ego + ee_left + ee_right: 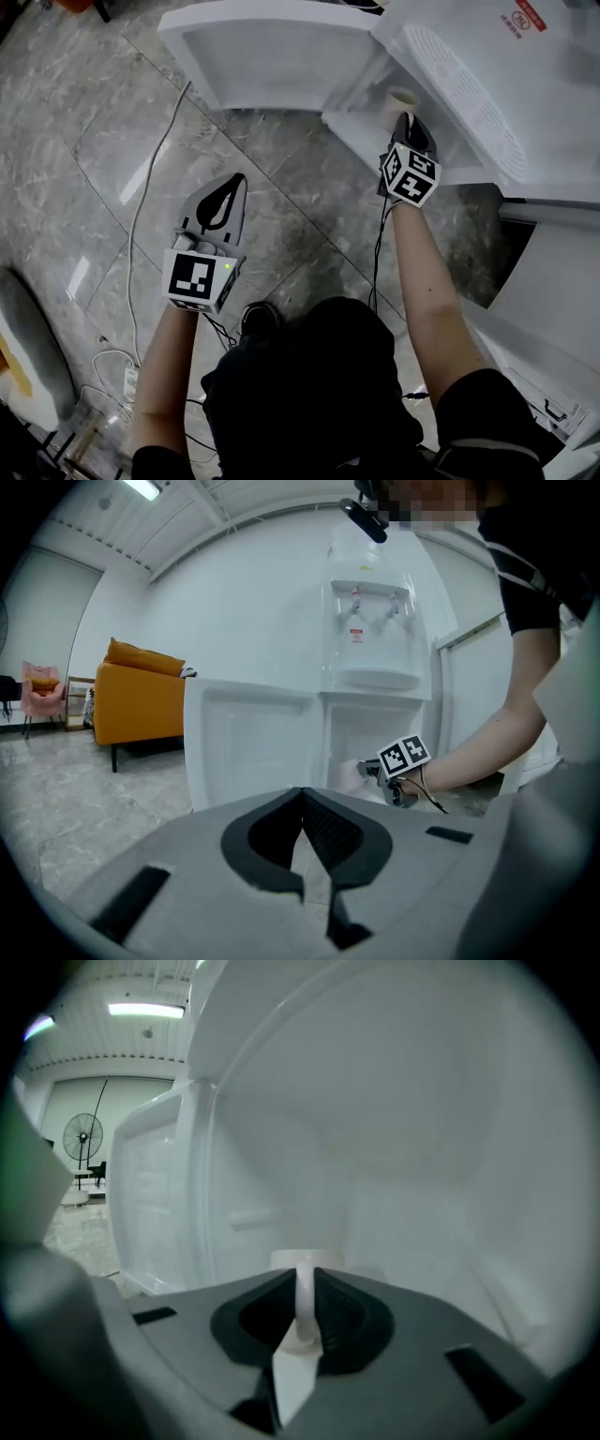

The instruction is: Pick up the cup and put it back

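Over the grey marble floor, the grey left gripper hangs with its jaws pressed together, holding nothing. Further right, the right gripper pinches the handle of the small white cup inside the open white plastic cabinet.

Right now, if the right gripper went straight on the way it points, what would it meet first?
The right gripper has its jaws shut on the handle of the cup, so the cup leads. Beyond it, the cabinet's white inner wall looks like the first contact, though how far off is unclear.
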